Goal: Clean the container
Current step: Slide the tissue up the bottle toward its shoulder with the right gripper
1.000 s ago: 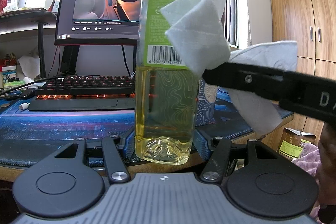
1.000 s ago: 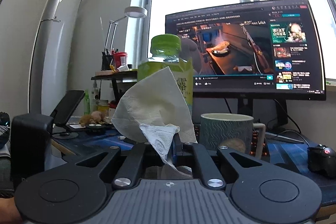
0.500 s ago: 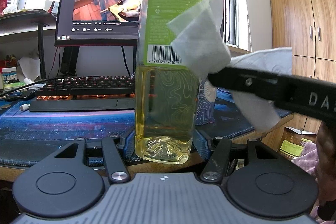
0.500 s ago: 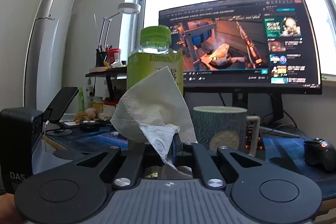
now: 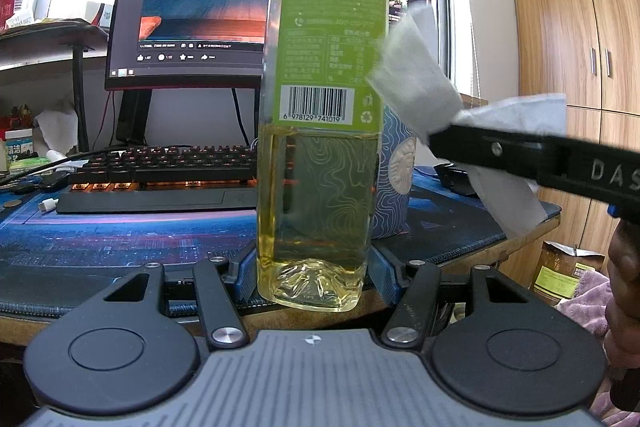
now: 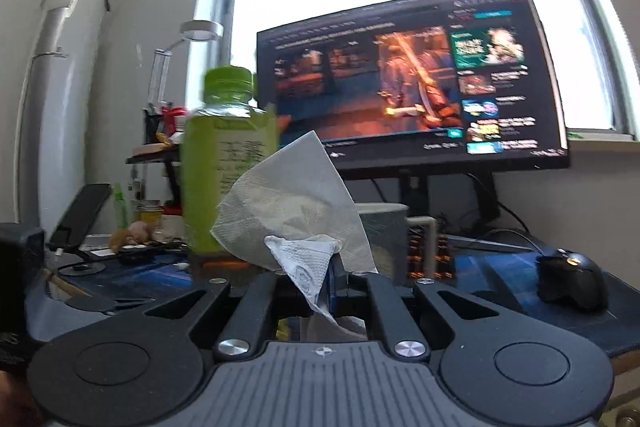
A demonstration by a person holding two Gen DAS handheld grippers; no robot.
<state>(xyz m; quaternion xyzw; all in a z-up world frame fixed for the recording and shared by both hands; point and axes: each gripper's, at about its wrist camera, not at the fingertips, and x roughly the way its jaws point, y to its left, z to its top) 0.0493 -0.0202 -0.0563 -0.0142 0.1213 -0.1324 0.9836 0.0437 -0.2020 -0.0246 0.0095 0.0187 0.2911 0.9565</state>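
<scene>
In the left wrist view, the bottle (image 5: 320, 147) is being held upright by the left gripper (image 5: 312, 277), the jaws being closed against the two sides of its clear base, at the near edge of the table (image 5: 460, 247). Yellow-green liquid is being shown through the lower half of the bottle. On its green label, "100%" is being read near the top, and a barcode with the digits "6 978129 741019" lower down, beside a recycling mark; the smaller print is too fine to be read. The right gripper (image 5: 434, 139) is being brought in from the right side, with the letters "DAS" being shown on its black finger. A white tissue (image 5: 416, 79) is being pinched in its jaws, and the free corner of the tissue is being pressed against the right side of the label. A patterned mug (image 5: 396, 171) with a round emblem is being partly hidden just behind the bottle.

In the right wrist view, which is blurred, the tissue (image 6: 292, 203) is being clamped between the closed jaws of the right gripper (image 6: 316, 283), fanning upward in front of the bottle (image 6: 224, 163), whose green cap is being seen above it. The writing on the monitor (image 6: 408, 83) behind cannot be read.
</scene>
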